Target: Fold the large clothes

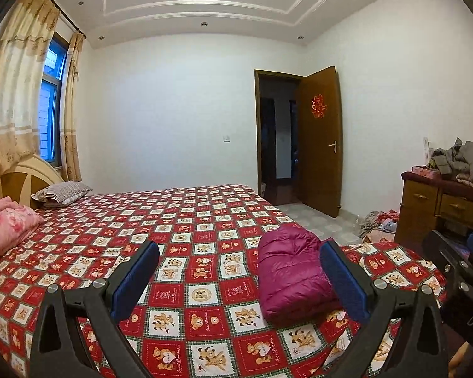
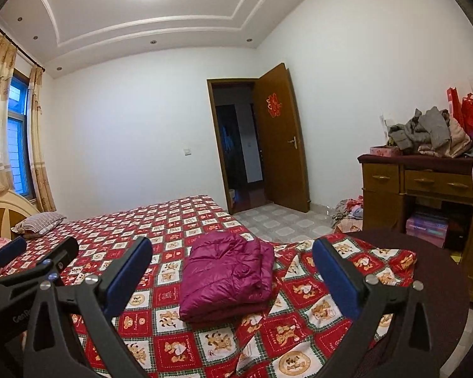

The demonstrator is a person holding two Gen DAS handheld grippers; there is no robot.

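- Left wrist view: left gripper (image 1: 239,278) spread wide, nothing between its pads. Folded magenta jacket (image 1: 291,272) lies on the bed (image 1: 186,217), ahead and off toward the gripper's right finger, long axis running away from it.
- Right wrist view: right gripper (image 2: 231,278) fully spread, empty. Folded magenta jacket (image 2: 227,272) sits squarely ahead between the finger lines, untouched; this hand appears the better aligned.

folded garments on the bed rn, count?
2: the purple down jacket near the bed's foot, and a pink garment by the headboard beside the pillow. More may lie out of frame.
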